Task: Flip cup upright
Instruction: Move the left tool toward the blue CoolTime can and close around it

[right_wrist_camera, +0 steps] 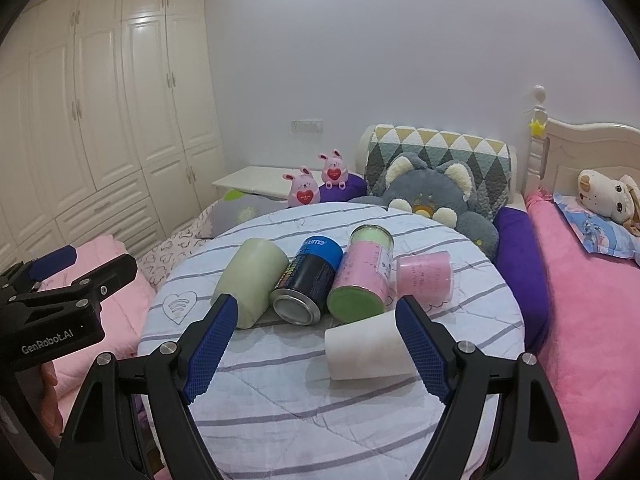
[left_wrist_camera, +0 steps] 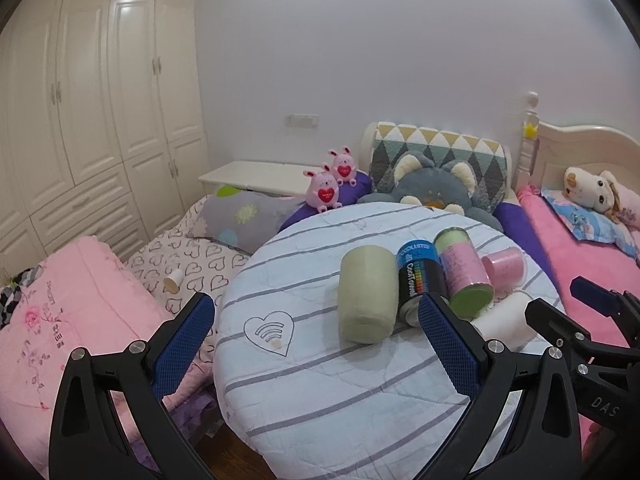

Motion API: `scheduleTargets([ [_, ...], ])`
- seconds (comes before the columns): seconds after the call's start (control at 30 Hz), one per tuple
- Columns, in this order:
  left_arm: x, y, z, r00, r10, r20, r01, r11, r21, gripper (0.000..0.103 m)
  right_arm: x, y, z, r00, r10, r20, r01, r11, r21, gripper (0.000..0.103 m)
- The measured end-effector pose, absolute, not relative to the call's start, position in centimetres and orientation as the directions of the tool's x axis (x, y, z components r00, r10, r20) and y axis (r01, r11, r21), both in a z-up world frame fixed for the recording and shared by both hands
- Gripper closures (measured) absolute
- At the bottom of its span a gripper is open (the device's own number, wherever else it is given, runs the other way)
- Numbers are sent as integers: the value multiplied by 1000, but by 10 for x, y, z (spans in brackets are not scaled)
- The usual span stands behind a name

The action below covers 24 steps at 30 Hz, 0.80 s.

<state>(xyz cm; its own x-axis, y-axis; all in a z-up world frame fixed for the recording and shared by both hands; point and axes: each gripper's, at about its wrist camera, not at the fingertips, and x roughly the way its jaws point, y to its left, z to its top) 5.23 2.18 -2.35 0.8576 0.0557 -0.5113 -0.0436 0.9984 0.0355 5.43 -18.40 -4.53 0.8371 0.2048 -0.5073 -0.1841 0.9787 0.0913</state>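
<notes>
Several cups and cans lie on their sides on a round table with a striped cloth [left_wrist_camera: 320, 392] [right_wrist_camera: 280, 400]. A pale green cup [left_wrist_camera: 368, 294] [right_wrist_camera: 250, 282], a dark blue can [left_wrist_camera: 420, 280] [right_wrist_camera: 306, 280], a pink-and-green can [left_wrist_camera: 466, 272] [right_wrist_camera: 366, 276], a pink cup [left_wrist_camera: 504, 266] [right_wrist_camera: 426, 276] and a white cup [left_wrist_camera: 504, 318] [right_wrist_camera: 368, 346] show. My left gripper [left_wrist_camera: 316, 346] is open and empty, short of the green cup. My right gripper [right_wrist_camera: 316, 350] is open and empty, with the white cup next to its right finger [right_wrist_camera: 424, 352].
A bed with pink covers [right_wrist_camera: 592, 300] lies right of the table, plush toys [right_wrist_camera: 436, 196] and pillows behind it. A pink quilt [left_wrist_camera: 60, 320] lies left. A small paper cup [left_wrist_camera: 174, 280] lies on the heart-print sheet. A white wardrobe [left_wrist_camera: 80, 100] fills the left wall.
</notes>
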Motion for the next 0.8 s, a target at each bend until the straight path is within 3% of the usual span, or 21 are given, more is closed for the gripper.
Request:
scheduleTargets([
  [0.8,122,68,-52,817,39,-575,-56,998,-13,0,178,-129,-73,692,216,-688,-152,976,155,21],
])
